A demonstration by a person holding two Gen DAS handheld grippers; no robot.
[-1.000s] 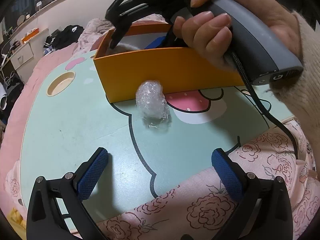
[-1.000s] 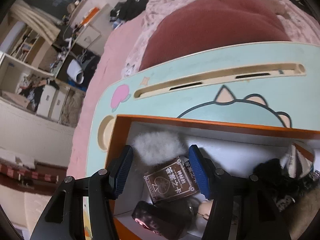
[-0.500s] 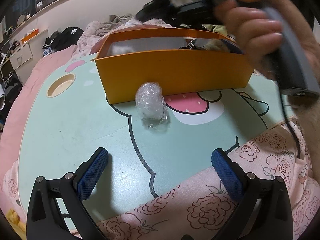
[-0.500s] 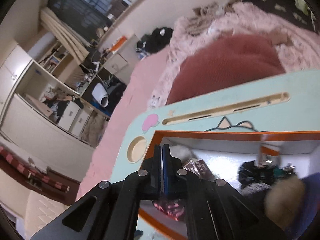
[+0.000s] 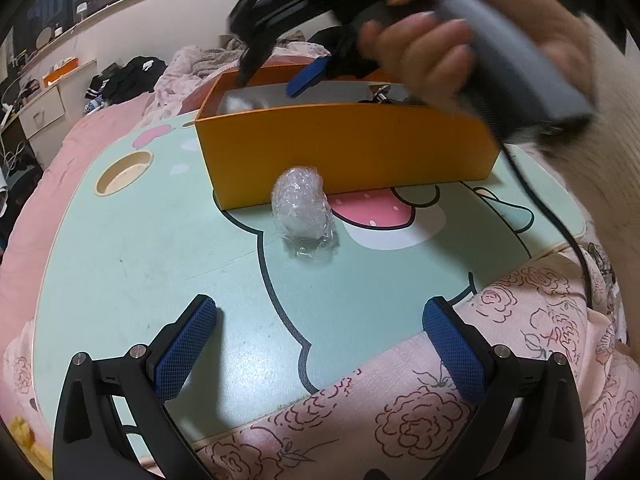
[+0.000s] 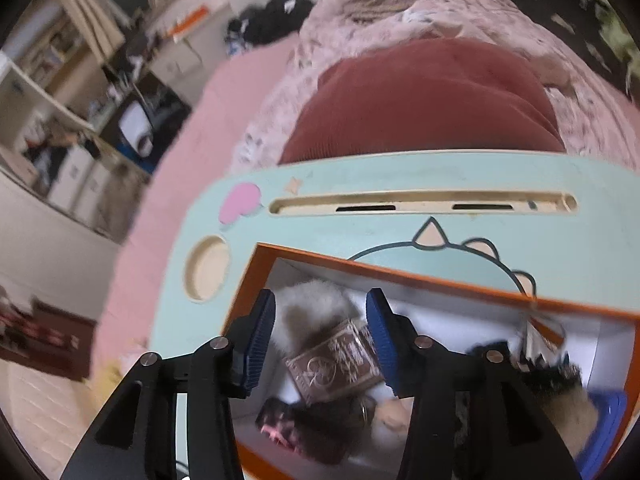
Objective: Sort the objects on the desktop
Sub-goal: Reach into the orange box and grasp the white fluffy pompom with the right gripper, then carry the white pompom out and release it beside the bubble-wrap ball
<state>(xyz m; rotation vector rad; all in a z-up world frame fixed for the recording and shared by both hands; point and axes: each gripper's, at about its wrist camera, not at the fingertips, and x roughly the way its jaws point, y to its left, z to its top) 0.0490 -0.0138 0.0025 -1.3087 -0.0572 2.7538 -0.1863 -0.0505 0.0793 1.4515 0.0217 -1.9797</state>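
Change since earlier frame: right gripper (image 6: 320,334) has just been reopening after a full clench half a second ago, nothing between its pads; it hangs over the orange box (image 5: 348,152) again
Right claw state: released, jaws part-spread, empty; below them lie a white fluffy item (image 6: 308,308) and a brown patterned packet (image 6: 340,360), neither touched
Left claw state: left gripper (image 5: 320,344) spread wide, empty, low over the mint-green lap table (image 5: 140,248)
Task item location: bubble-wrap bundle (image 5: 300,208) sits ahead of the left claw, centred between its fingers but well apart, touching or just beside the box's near wall
Handling judgement: likely light, soft, crushable, slippery film
Grip point: take the plump middle across its width, gentle squeeze; avoid the loose flattened tail nearest the claw
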